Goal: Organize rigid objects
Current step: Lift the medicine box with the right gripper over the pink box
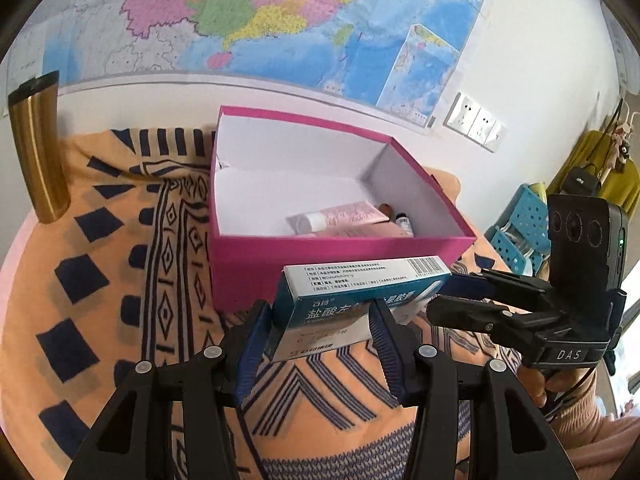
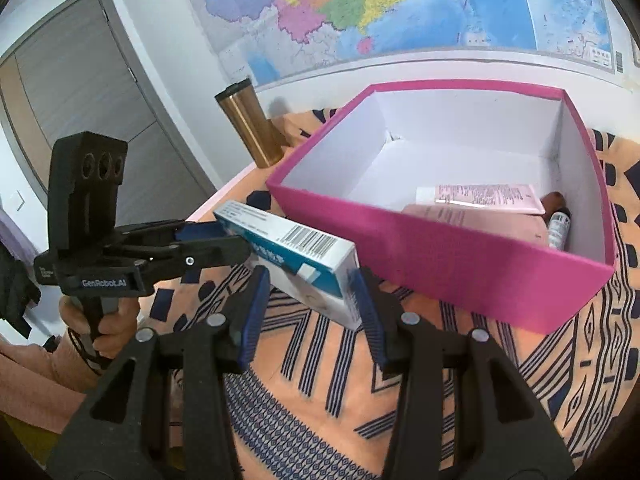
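Note:
A blue and white medicine box (image 1: 360, 292) is held just above the patterned cloth, in front of the pink box (image 1: 320, 256). Both grippers grip it, one at each end. My left gripper (image 1: 316, 320) is shut on its left end and also shows in the right wrist view (image 2: 236, 240). My right gripper (image 2: 312, 292) is shut on its other end and also shows in the left wrist view (image 1: 436, 296). The medicine box (image 2: 292, 248) lies tilted beside the pink box (image 2: 440, 264). Inside the pink box lie a pink tube (image 2: 484, 196), a pink packet (image 2: 480, 220) and a small bottle (image 2: 558, 226).
A gold tumbler (image 1: 36, 148) stands at the table's far left by the wall; it also shows in the right wrist view (image 2: 252, 128). An orange patterned cloth (image 1: 132, 280) covers the table. A map hangs on the wall. Blue baskets (image 1: 520, 228) stand off to the right.

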A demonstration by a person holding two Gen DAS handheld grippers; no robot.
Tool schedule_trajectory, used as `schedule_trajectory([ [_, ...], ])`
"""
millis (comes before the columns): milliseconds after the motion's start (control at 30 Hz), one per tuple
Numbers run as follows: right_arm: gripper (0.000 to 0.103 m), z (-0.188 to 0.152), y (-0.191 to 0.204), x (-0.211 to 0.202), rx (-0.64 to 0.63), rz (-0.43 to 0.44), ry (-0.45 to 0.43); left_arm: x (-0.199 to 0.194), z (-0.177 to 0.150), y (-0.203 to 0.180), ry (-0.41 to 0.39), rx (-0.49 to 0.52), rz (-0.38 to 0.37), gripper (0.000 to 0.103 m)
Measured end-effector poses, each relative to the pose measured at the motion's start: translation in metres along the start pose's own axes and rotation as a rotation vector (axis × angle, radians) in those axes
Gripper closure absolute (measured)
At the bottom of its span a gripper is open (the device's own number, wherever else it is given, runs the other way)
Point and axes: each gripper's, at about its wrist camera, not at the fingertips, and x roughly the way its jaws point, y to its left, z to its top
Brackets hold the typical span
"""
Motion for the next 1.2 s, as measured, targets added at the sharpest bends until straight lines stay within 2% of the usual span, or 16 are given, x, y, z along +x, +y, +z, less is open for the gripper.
schedule_trajectory([
  [600, 0.056, 0.043, -0.012, -0.014, -0.006, 0.029, -0.067, -0.002, 0.045, -0.004, -0.050, 0.032, 0.025, 0.051],
  [833, 0.056, 0.057, -0.018, -0.012, 0.007, 0.046, -0.079, 0.007, 0.057, 0.008, -0.033, -0.016, 0.012, 0.049],
  [1200, 0.056, 0.072, -0.029, 0.004, 0.034, 0.051, -0.079, 0.025, 0.067, 0.016, 0.010, -0.032, 0.059, 0.049],
])
